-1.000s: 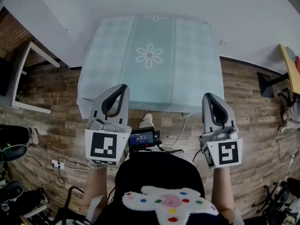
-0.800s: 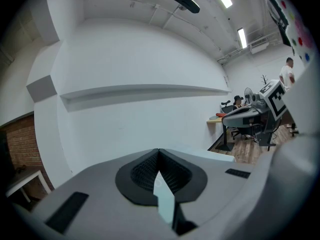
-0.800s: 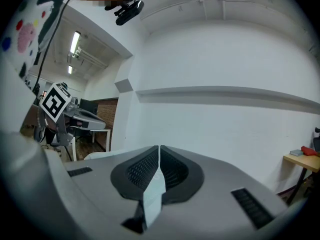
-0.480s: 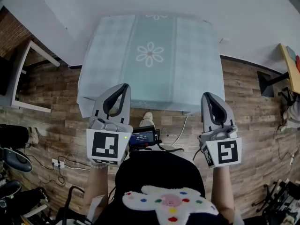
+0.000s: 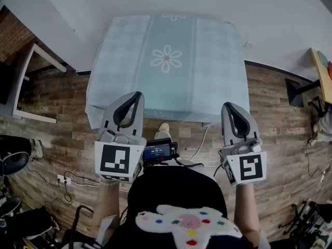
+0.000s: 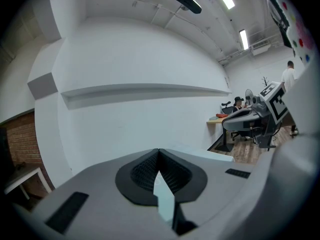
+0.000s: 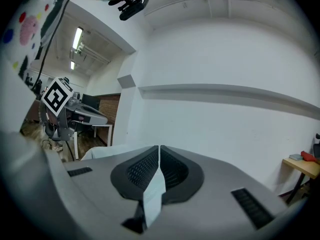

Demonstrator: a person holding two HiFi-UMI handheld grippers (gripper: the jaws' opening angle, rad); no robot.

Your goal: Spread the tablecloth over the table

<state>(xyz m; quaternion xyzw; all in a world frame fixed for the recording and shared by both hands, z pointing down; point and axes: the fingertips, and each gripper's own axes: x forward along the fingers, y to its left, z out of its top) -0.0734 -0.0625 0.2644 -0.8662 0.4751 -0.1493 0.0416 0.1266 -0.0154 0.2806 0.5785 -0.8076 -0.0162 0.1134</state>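
While the tablecloth (image 5: 166, 66) lies flat over the tabletop and hides it, its near edge is held at two spots well apart. The left gripper (image 5: 136, 95) and right gripper (image 5: 229, 106) each have their jaws pressed together, pinching a thin strip of that pale cloth edge.

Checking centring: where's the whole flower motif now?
In the head view, the flower motif sits central on the tablecloth, ahead of and between left gripper and right gripper.
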